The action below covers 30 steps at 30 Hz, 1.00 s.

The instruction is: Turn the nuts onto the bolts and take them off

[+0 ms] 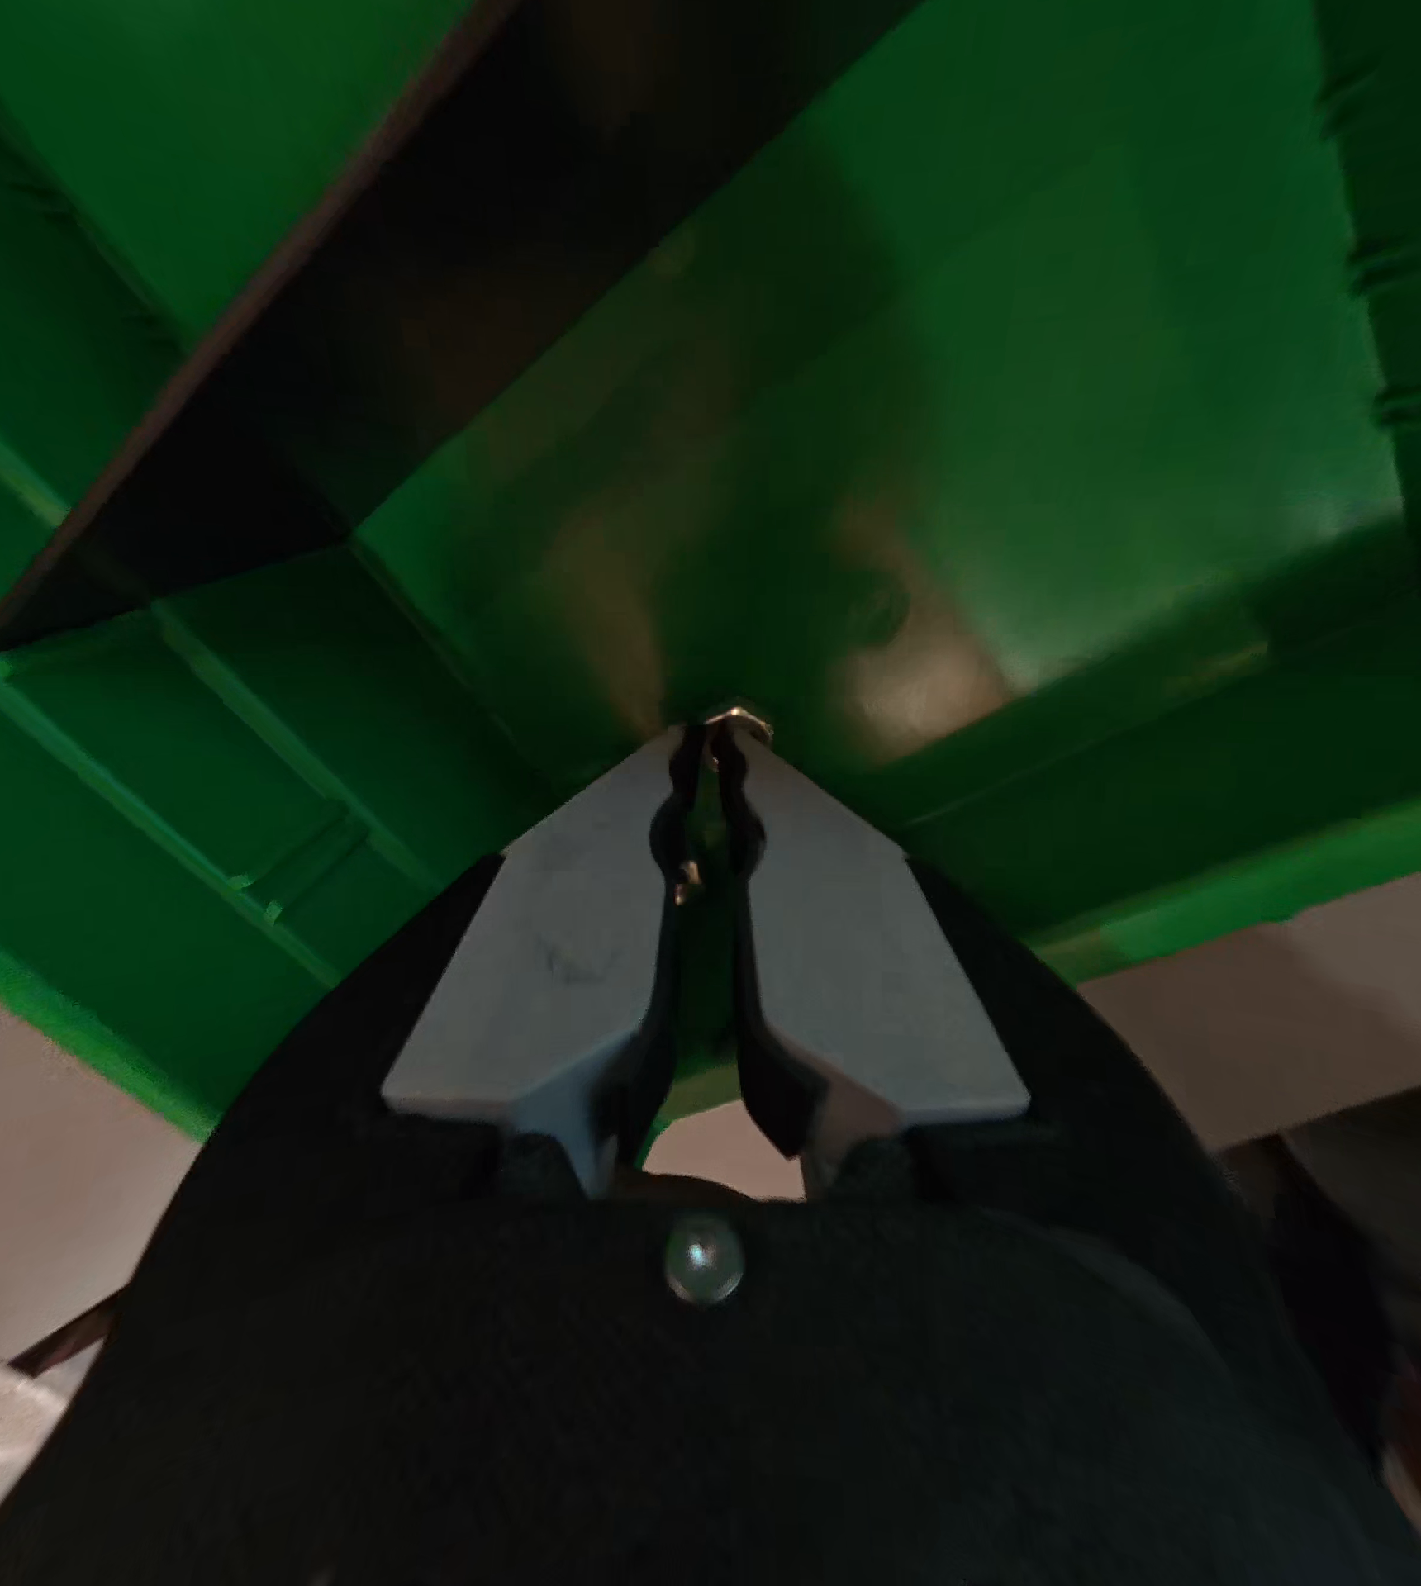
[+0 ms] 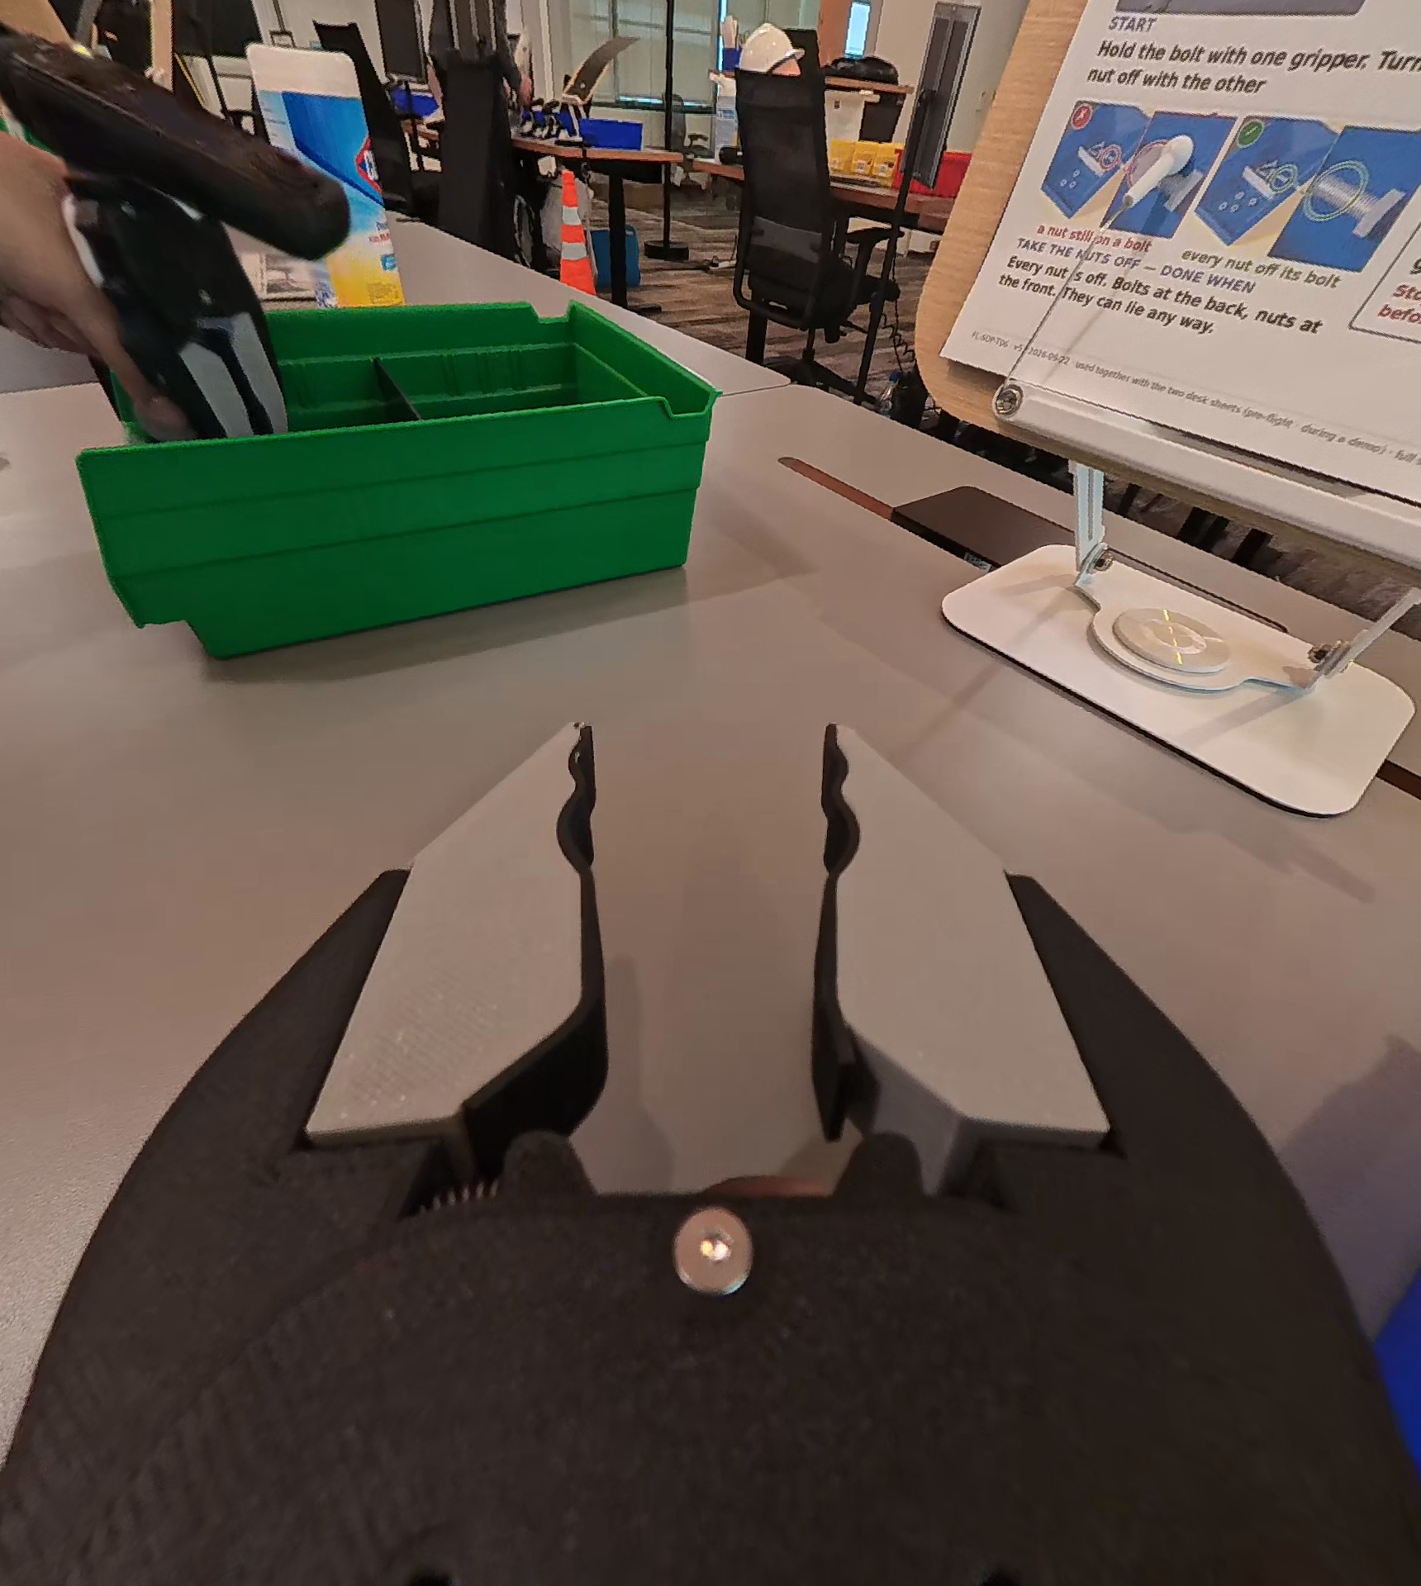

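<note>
Left tool (image 1: 720,738) is down inside the green bin (image 2: 398,515), tips nearly closed on a small metal piece (image 1: 740,717), nut or bolt unclear, lying on the bin floor straight ahead. Right tool (image 2: 709,747) hangs open and empty over the worktop (image 2: 819,618), well apart from the bin, so left is nearer.

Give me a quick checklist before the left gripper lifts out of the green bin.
1. Left gripper closed on something: ok, fingertips pinch a small metal piece.
2. Nut or bolt: cannot tell, too little shows.
3. Grip depth: not ok, held only at the very tips.
4. Green bin flat on the table: ok.
5. Right gripper ready to receive: ok, open, empty, over bare table.
</note>
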Available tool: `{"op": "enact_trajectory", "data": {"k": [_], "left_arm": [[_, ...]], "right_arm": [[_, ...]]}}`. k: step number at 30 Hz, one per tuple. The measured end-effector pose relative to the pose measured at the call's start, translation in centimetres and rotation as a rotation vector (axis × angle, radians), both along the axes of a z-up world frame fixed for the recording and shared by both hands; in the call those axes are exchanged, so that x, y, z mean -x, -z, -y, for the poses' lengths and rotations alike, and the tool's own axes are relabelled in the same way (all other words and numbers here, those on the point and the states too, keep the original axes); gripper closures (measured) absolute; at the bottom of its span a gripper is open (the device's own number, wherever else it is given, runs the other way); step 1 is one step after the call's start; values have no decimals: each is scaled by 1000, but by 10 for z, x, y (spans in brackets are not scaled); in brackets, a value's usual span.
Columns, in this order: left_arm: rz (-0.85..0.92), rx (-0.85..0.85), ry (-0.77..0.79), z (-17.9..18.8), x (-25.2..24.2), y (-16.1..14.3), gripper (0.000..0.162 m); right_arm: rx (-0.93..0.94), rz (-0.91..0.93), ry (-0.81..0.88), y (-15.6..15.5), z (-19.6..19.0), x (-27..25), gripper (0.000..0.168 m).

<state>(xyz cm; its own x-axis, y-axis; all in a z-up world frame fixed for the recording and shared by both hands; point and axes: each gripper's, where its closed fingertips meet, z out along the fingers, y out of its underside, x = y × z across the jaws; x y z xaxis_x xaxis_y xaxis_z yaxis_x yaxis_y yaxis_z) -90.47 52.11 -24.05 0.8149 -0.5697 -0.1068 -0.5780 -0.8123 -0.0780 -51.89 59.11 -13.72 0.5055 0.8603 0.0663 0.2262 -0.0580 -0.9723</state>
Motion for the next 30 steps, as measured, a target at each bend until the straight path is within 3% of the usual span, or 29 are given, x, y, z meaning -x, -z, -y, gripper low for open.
{"op": "enact_trajectory", "data": {"k": [5, 9, 12, 15, 18, 22, 27, 30], "left_arm": [[153, -230, -35, -13, -12, -33, 160], [320, -390, -43, -20, -25, -87, 160], [435, -487, 34, -24, -64, -135, 160], [468, -488, 190, -20, -130, -150, 160], [437, -412, 341, -16, -197, -128, 160], [374, -265, 467, -11, -267, -68, 160], [259, -123, 542, -7, -308, -2, 160], [297, -95, 524, -10, -323, 8, 160]], "right_arm": [[5, -12, 5, -1, -2, -2, 118], [13, -14, 8, 0, -3, -3, 118], [8, -9, 10, 0, -3, -2, 118], [-5, -9, 23, -1, -5, -4, 119], [-8, -17, 45, -2, -10, -9, 120], [2, -37, 70, -3, -16, -16, 121], [1, -42, 67, -4, -14, -16, 120], [-4, -26, 53, -3, -11, -12, 120]]}}
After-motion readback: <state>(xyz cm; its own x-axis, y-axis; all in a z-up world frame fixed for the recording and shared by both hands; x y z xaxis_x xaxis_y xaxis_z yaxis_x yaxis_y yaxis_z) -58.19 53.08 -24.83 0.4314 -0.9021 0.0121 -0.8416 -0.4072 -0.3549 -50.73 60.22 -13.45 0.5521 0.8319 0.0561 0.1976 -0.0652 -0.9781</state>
